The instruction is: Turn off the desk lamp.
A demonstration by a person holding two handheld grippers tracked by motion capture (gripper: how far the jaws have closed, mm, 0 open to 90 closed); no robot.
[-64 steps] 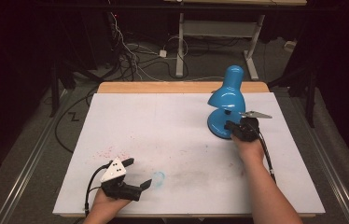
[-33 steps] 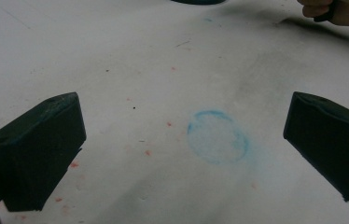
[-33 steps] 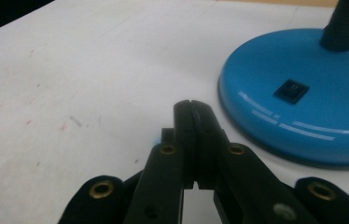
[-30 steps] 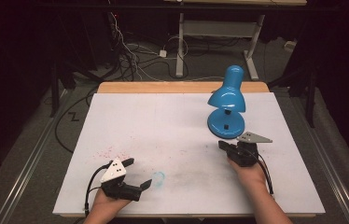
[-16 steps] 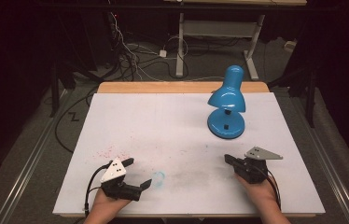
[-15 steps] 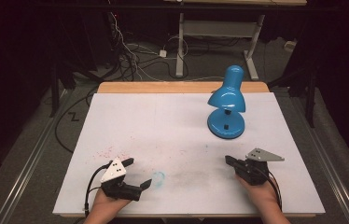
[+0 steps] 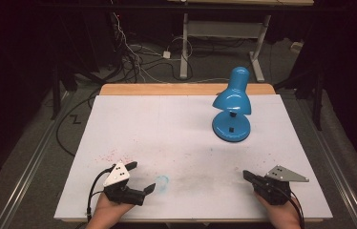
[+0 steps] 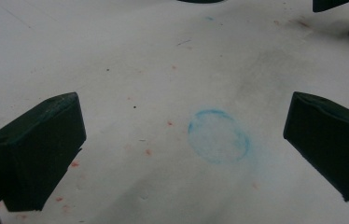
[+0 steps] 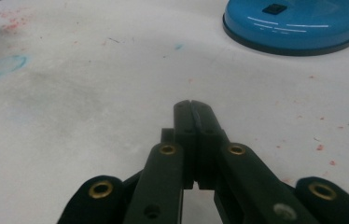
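Note:
A blue desk lamp (image 7: 232, 107) stands upright at the far right of the white table (image 7: 167, 129); its round base (image 9: 296, 21) lies ahead of my right gripper. My right gripper (image 7: 246, 174) rests low near the front right edge, well short of the lamp, and its jaws (image 9: 192, 105) are shut together on nothing. My left gripper (image 7: 142, 176) sits at the front left with its jaws spread wide. Between its jaws (image 8: 182, 140) there is only bare table with a faint blue ring stain (image 8: 218, 136).
Red specks (image 7: 114, 155) dot the sheet near the left gripper. A wooden strip (image 7: 186, 89) borders the table's far edge. Beyond it, cables (image 7: 133, 57) and a desk frame (image 7: 224, 33) stand on the dark floor.
My right gripper has drawn back from beside the lamp's base toward the front right edge of the table. The left gripper and the lamp have stayed put.

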